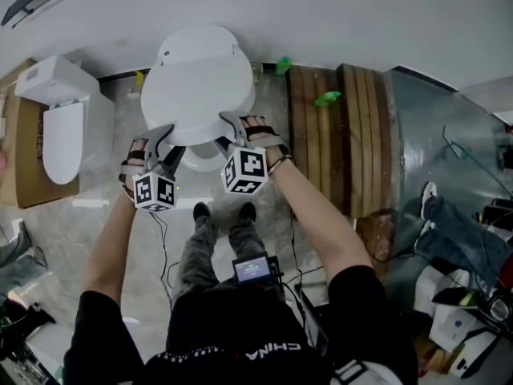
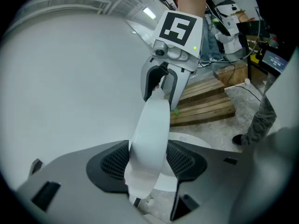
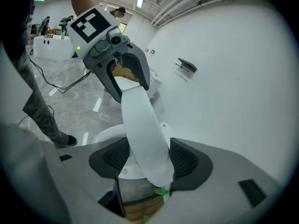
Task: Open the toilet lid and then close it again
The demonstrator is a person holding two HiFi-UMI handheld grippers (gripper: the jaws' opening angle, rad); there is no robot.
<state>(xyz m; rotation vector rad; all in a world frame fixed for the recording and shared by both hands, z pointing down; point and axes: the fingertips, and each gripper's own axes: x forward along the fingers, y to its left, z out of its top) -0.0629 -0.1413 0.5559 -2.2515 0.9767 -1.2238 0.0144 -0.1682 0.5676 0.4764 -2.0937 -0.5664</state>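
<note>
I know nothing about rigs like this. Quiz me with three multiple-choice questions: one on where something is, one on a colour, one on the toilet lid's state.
1. Where is the second toilet?
A. on cardboard, at the person's left
B. behind the person
C. on a table
2. What colour is the small object on the wooden planks?
A. red
B. green
C. blue
3. How is the toilet lid?
A. flat on the bowl
B. lifted off the bowl, gripped by the left gripper and the right gripper
C. lying on the floor

1 A: the head view shows it on cardboard at the left.
2 B: it is bright green.
3 B: the lid sits between both grippers' jaws, with the bowl showing beneath.
</note>
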